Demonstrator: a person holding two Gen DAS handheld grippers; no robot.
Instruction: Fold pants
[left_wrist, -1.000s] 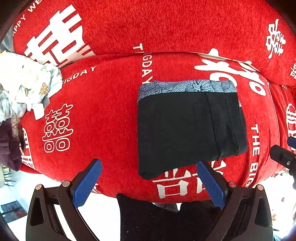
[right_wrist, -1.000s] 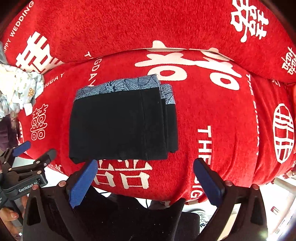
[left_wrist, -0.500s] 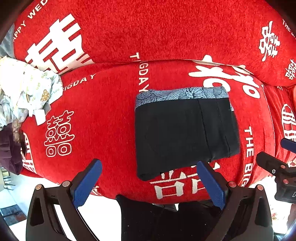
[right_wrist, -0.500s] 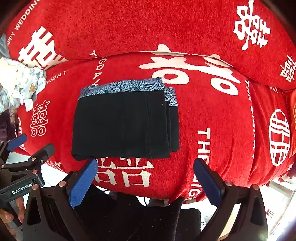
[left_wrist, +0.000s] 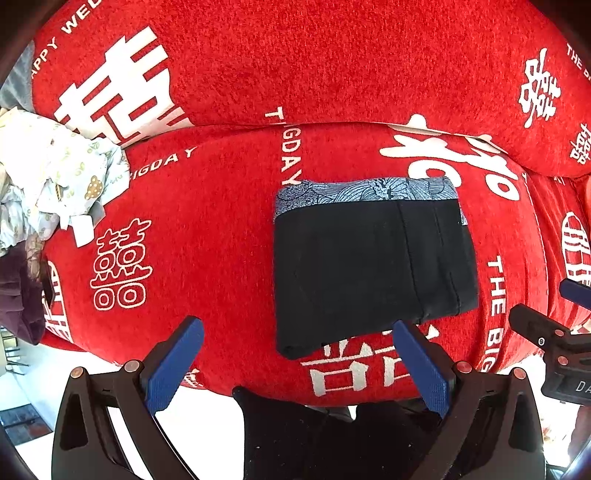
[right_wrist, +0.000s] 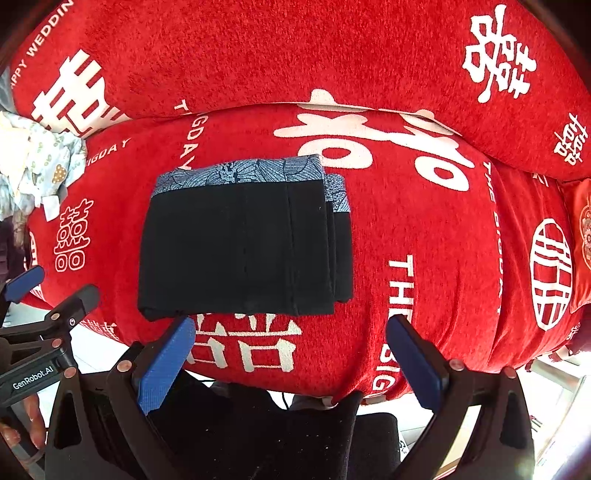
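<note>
Black pants (left_wrist: 369, 266) with a blue-grey patterned waistband lie folded into a flat rectangle on the red sofa seat (left_wrist: 207, 236). The right wrist view shows the same folded pants (right_wrist: 240, 247), stacked layers showing along their right edge. My left gripper (left_wrist: 295, 354) hangs open in front of the seat's front edge, nothing between its blue pads. The right gripper (right_wrist: 291, 350) is open too, held off the front edge below the pants. Each gripper shows at the edge of the other's view: the right gripper (left_wrist: 554, 339) and the left gripper (right_wrist: 40, 321).
A heap of pale printed clothes (left_wrist: 55, 181) lies at the seat's left end, with a dark purple garment (left_wrist: 18, 295) below it. The red backrest (left_wrist: 332, 59) with white lettering rises behind. A person's dark-clothed legs (right_wrist: 258, 424) are below the grippers. A red cushion (right_wrist: 581, 236) sits far right.
Both grippers have drawn back slightly from the sofa and stayed open. The folded pants have not moved.
</note>
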